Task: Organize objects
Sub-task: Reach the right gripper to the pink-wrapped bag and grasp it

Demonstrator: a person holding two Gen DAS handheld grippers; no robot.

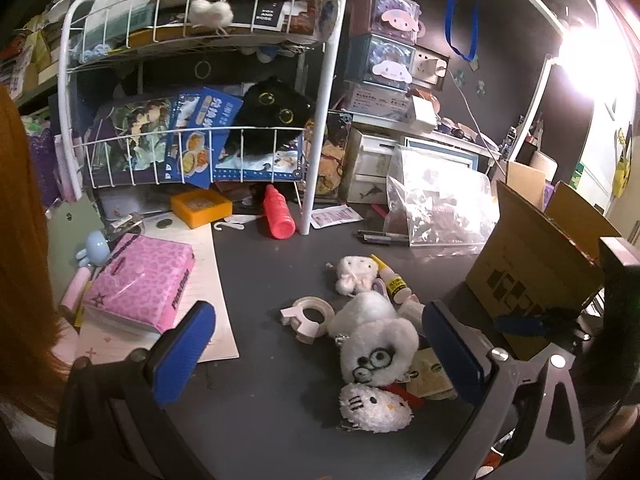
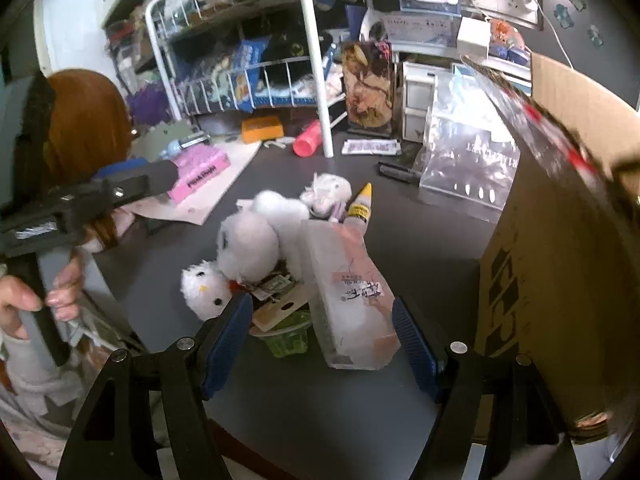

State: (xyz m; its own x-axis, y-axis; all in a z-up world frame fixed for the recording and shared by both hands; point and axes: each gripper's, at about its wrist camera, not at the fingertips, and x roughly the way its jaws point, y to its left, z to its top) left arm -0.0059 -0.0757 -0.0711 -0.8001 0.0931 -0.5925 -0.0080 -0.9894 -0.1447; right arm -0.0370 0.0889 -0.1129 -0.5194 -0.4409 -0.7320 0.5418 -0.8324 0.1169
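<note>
My left gripper is open low over the dark desk. Just beyond and between its fingers lie a white plush with glasses and a white cat plush. A tape dispenser, a smaller white plush and a glue bottle lie behind them. My right gripper is open around a translucent white packet, with a gap on the left side. The plush pile, cat plush and glue bottle sit just past it.
An open cardboard box stands at the right, close to the right gripper. A white wire shelf fills the back, with a red bottle and orange box under it. A pink tissue pack lies left, a clear bag behind.
</note>
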